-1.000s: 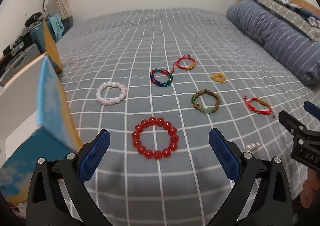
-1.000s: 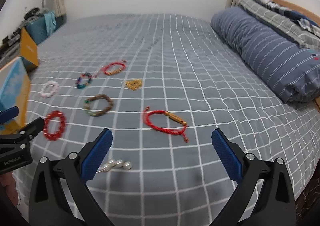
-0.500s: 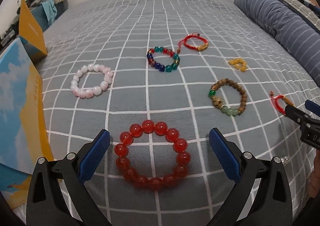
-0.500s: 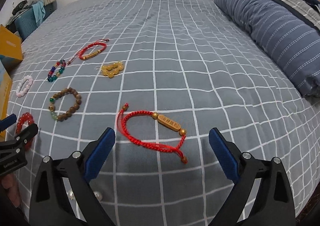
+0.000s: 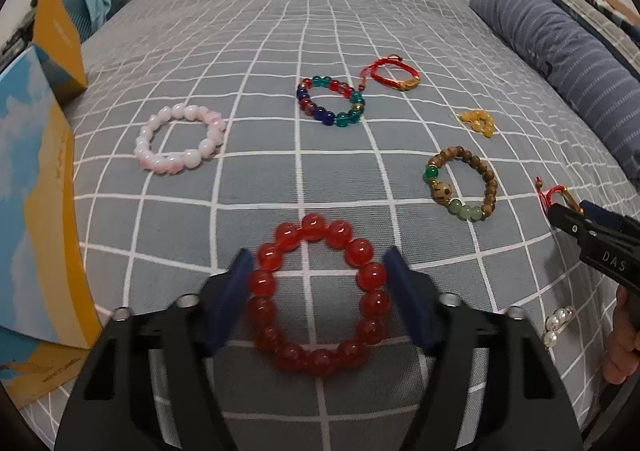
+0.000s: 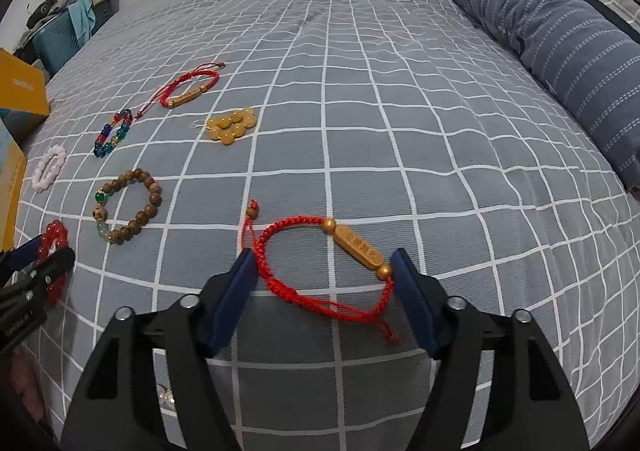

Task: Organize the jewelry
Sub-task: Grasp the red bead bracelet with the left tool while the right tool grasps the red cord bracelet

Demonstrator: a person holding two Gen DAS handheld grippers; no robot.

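Note:
A red bead bracelet [image 5: 362,251] lies on the grey checked bedspread [image 5: 280,31] between the blue pads of my left gripper [image 5: 318,291]. Its jaws are closing, and the pads stand right at the bracelet's sides without squeezing it. A red cord bracelet with a gold bar [image 6: 356,247] lies between the pads of my right gripper [image 6: 322,279], whose jaws are closing too; the cord keeps its shape. Each gripper shows at the edge of the other's view: the right gripper [image 5: 568,215] over the cord bracelet, the left gripper [image 6: 40,263] over the red beads.
Also on the bed: a pink bead bracelet [image 5: 180,139], a multicoloured glass one [image 5: 332,101], a second red cord bracelet [image 5: 394,73], a brown wooden one [image 5: 460,183], yellow beads [image 5: 478,121] and pearls [image 5: 558,325]. An open blue and yellow box [image 5: 36,191] stands left; a striped pillow [image 6: 560,51] lies right.
Both grippers dropped closer to the bed, each straddling its bracelet. Both pairs of jaws have narrowed from wide open to the bracelets' sides.

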